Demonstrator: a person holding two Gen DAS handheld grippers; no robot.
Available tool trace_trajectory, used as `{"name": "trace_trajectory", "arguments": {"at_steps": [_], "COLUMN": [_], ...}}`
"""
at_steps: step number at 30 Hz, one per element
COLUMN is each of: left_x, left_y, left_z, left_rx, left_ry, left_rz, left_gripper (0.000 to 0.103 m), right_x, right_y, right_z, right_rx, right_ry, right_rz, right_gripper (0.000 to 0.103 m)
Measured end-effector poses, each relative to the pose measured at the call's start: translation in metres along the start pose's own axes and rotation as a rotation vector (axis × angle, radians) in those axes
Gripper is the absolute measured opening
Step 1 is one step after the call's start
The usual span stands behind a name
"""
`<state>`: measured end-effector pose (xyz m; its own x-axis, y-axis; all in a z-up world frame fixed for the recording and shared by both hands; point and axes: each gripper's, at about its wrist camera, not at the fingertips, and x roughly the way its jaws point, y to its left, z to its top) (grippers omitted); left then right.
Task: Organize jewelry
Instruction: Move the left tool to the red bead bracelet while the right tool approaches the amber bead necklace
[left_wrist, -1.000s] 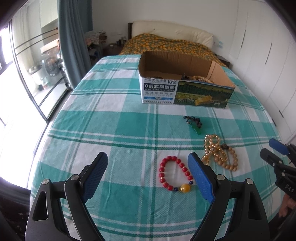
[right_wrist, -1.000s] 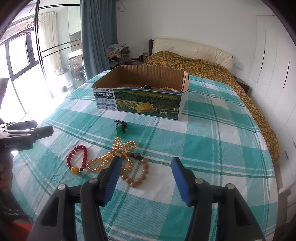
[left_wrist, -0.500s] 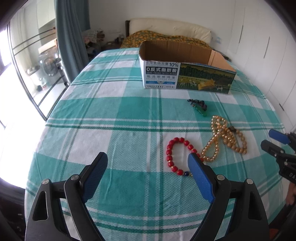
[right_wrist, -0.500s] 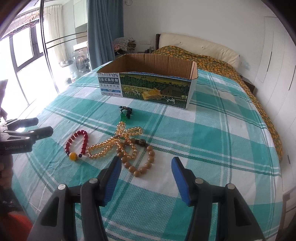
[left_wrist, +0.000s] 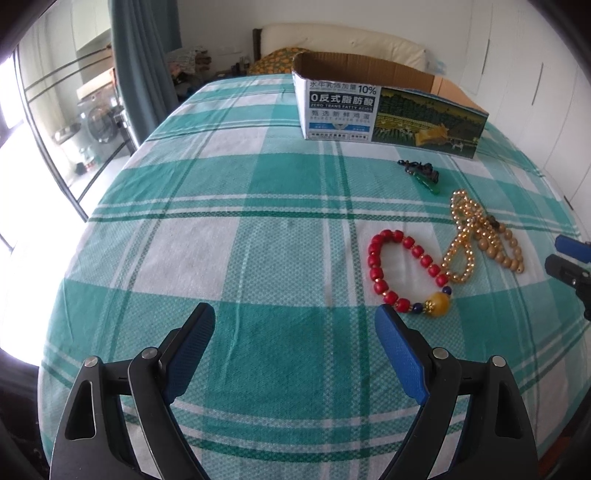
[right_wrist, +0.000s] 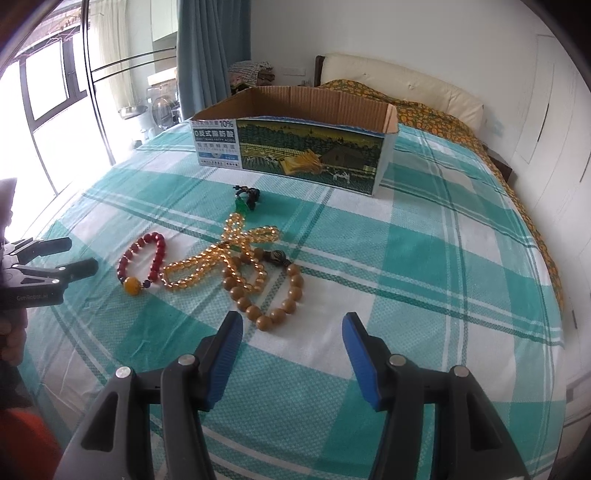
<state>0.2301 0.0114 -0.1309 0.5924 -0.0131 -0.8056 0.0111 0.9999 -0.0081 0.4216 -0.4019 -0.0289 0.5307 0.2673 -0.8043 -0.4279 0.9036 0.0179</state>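
Note:
A red bead bracelet with a yellow bead lies on the checked cloth, just ahead and right of my open, empty left gripper. It also shows in the right wrist view. A golden bead string and a brown wooden bead bracelet lie tangled beside it; the brown one is just ahead of my open, empty right gripper. A green pendant on a dark cord lies farther back. An open cardboard box stands behind.
The teal and white checked cloth covers a table that drops off at the near and left edges. A bed stands behind the box, a window and curtain at the left, white wardrobes at the right.
Both grippers have come lower and closer to the jewelry. The red bracelet now sits right of the left gripper; the brown bracelet is nearer the right gripper's fingertips.

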Motion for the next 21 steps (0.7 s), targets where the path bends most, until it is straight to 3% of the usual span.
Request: {"name": "trace_trajectory", "arguments": {"at_steps": [9,18,21], "left_x": [0.008,0.033,0.034], "left_y": [-0.016,-0.022,-0.022], "left_z": [0.018,0.014,0.013], "left_rx": [-0.017,-0.002,0.008], "left_ry": [0.012,0.061,0.051], "left_rz": [-0.054,-0.020,-0.005], "left_gripper": [0.089,0.090,0.094], "right_x": [0.019,0.056,0.068], "right_y": [0.022,0.038,0.043], "right_z": [0.031,0.056,0.062], "right_rx": [-0.017,-0.052,-0.091], "right_ry": [-0.002,0.019,0.027], "right_rz": [0.097,0.102,0.089], "right_gripper": [0.057,0.057,0.057]}}
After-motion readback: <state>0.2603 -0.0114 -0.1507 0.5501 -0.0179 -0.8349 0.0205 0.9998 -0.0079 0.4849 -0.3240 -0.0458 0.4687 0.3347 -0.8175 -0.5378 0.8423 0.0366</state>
